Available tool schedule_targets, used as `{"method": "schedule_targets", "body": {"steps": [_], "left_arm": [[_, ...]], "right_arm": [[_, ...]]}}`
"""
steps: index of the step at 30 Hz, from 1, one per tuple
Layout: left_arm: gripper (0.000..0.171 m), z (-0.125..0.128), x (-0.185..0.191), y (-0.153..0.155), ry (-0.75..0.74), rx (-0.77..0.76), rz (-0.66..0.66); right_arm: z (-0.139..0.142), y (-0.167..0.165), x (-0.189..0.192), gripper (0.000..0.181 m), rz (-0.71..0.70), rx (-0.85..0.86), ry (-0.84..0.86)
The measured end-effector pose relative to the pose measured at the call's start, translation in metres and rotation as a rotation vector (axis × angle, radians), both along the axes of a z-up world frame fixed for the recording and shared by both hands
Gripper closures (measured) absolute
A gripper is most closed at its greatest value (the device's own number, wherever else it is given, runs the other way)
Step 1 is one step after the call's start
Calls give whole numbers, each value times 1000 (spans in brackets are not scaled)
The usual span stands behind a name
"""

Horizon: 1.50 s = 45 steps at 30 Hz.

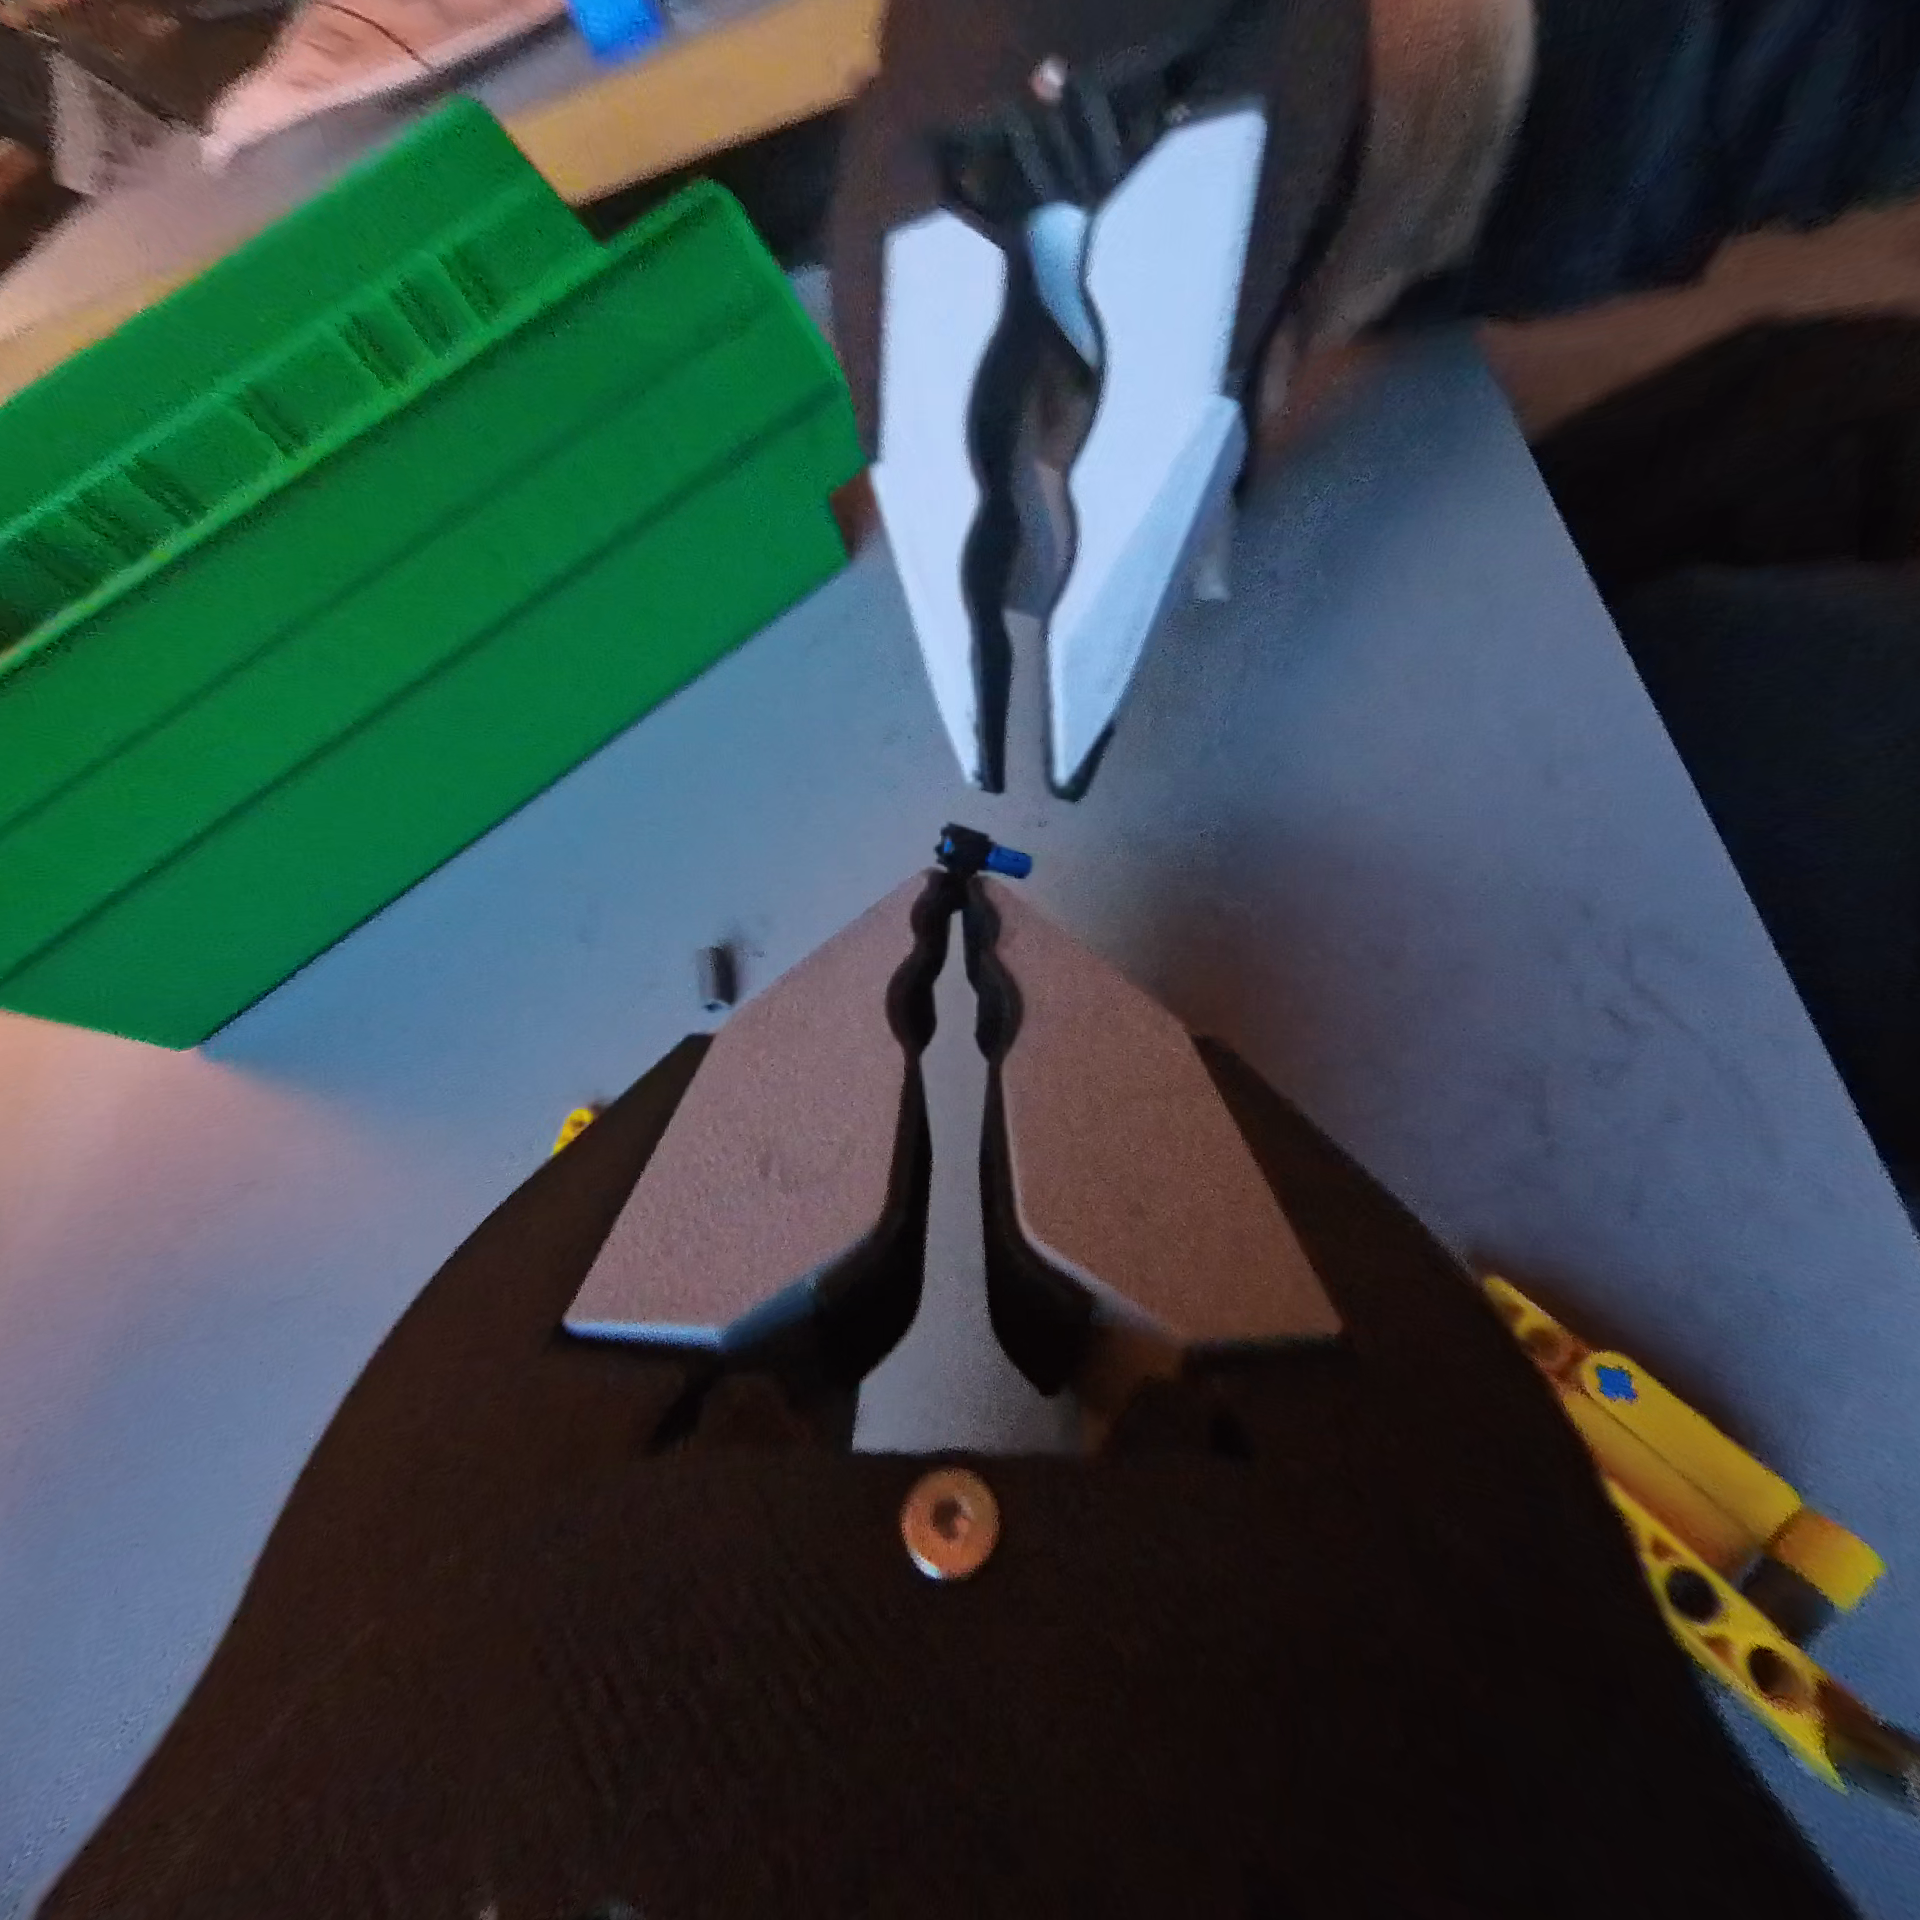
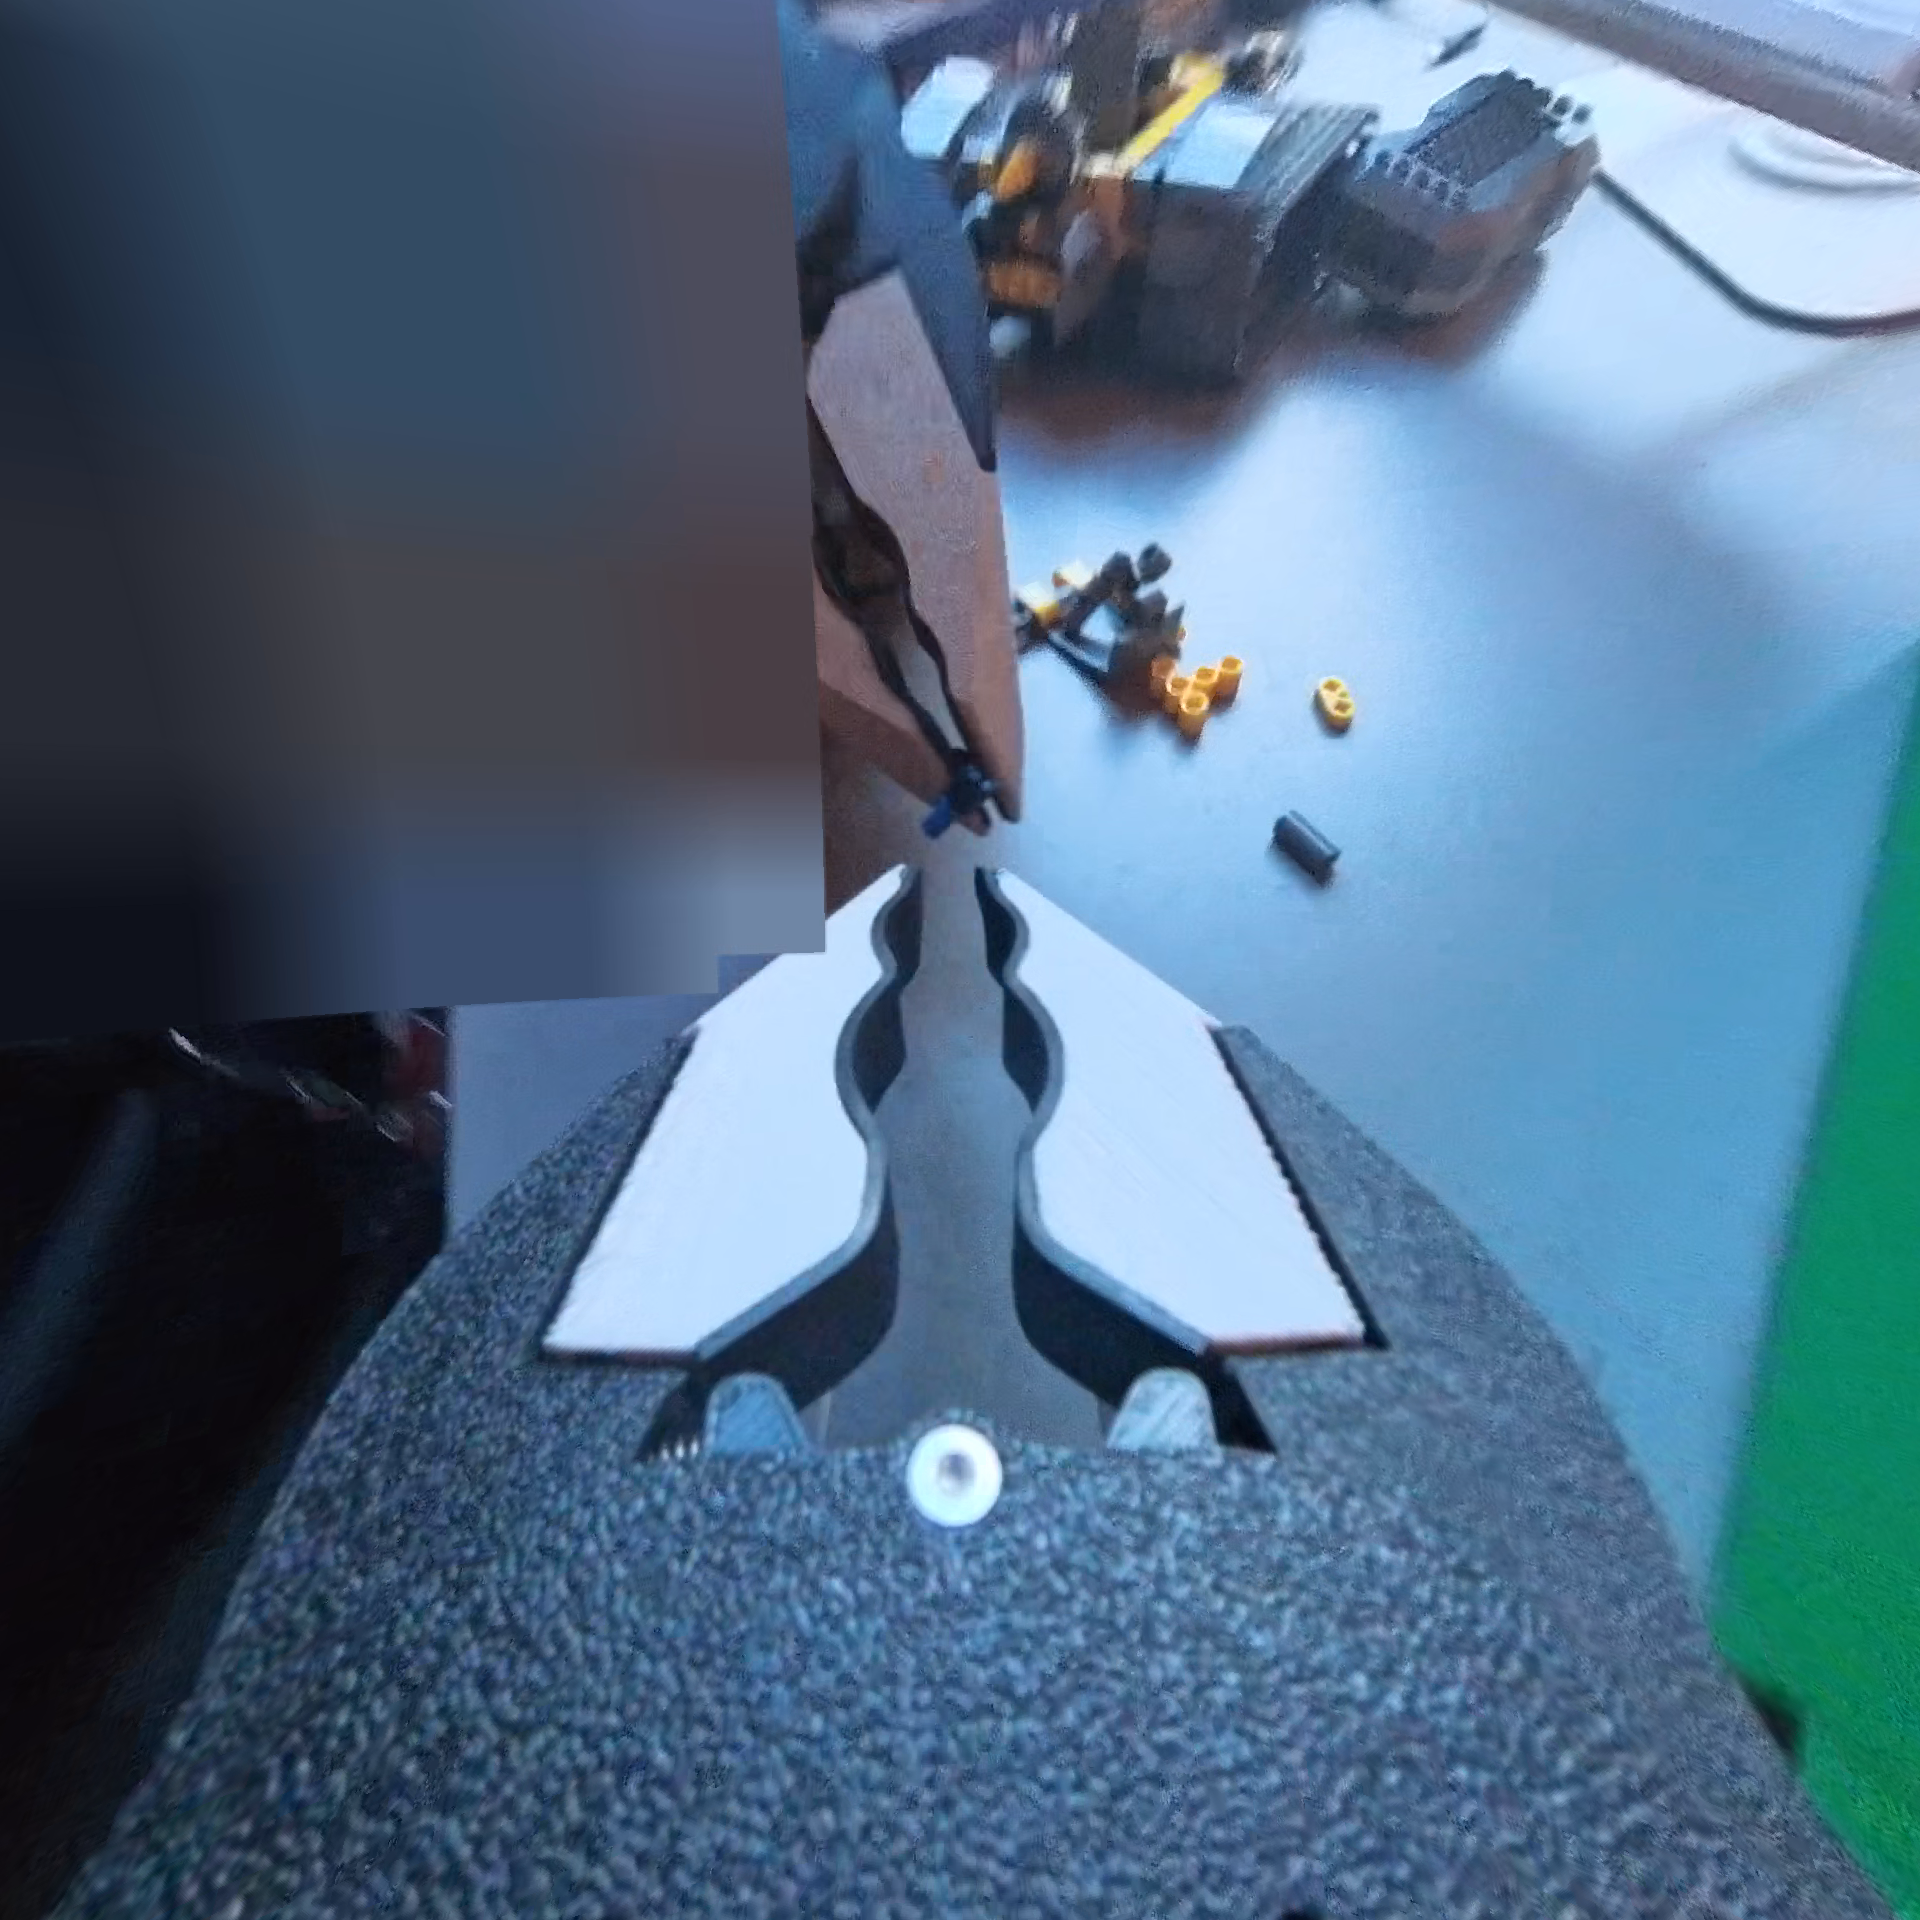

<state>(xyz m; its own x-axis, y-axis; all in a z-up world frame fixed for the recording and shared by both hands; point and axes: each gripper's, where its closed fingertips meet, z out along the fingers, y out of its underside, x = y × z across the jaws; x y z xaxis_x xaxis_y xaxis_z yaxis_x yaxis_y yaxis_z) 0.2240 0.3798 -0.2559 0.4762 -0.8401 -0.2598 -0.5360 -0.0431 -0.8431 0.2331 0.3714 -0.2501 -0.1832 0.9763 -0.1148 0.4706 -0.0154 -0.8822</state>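
Note:
My left gripper [image 1: 956, 883] has tan fingers and is shut on a small black and blue pin [image 1: 982, 857], held a little above the grey table [image 1: 1299, 831]. My right gripper [image 1: 1023, 784] has white fingers and points at it from the far side. Its tips stand slightly apart, empty, just short of the pin. In the right wrist view the right gripper [image 2: 951, 878] sits right below the left gripper [image 2: 971, 800], which holds the pin [image 2: 956, 805].
A green bin [image 1: 364, 582] stands at the left and shows at the right edge in the right wrist view [image 2: 1849, 1143]. A small black connector [image 2: 1304, 847], yellow pieces [image 2: 1200, 686], a yellow beam assembly [image 1: 1683, 1496], a large dark brick model [image 2: 1247, 197] and a cable [image 2: 1714, 281] lie on the table. Left and right tips are no more than a few centimetres apart. From the left gripper's tips to the small black connector [image 2: 1304, 847] is close to 8 centimeters. Seen from the left wrist view [image 1: 715, 978] as well.

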Motion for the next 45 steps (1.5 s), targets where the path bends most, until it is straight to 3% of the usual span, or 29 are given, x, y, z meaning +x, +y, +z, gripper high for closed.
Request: {"method": "schedule_targets", "body": {"steps": [3, 7, 16, 26, 28, 33, 39, 41, 42, 45], "left_arm": [[171, 10, -5, 6, -64, 6, 45], [171, 26, -7, 9, -76, 109, 78], [171, 29, -6, 4, -35, 148, 76], [171, 26, -11, 9, 27, 184, 145], [171, 22, -13, 10, 67, 173, 161], [171, 0, -16, 13, 282, 237, 172], [171, -7, -19, 16, 369, 268, 188], [171, 22, -29, 25, 335, 400, 264], [171, 30, -32, 27, 276, 367, 280], [171, 18, -33, 23, 249, 294, 248]], "right_arm": [[19, -2, -7, 178, -41, -204, 71], [21, 2, -19, 172, -119, -357, 61], [27, -5, -23, 180, -134, -496, 123], [26, 2, -29, 181, -194, -478, 149], [21, 3, -31, 181, -201, -383, 118], [-8, 9, -29, 181, -173, -37, -142], [-21, 10, -30, 181, -157, -116, -218], [-45, 9, -26, 181, -149, -102, -291], [-49, 5, -23, 180, -143, -129, -304], [-29, 18, -23, 181, -192, -83, -207]]}}
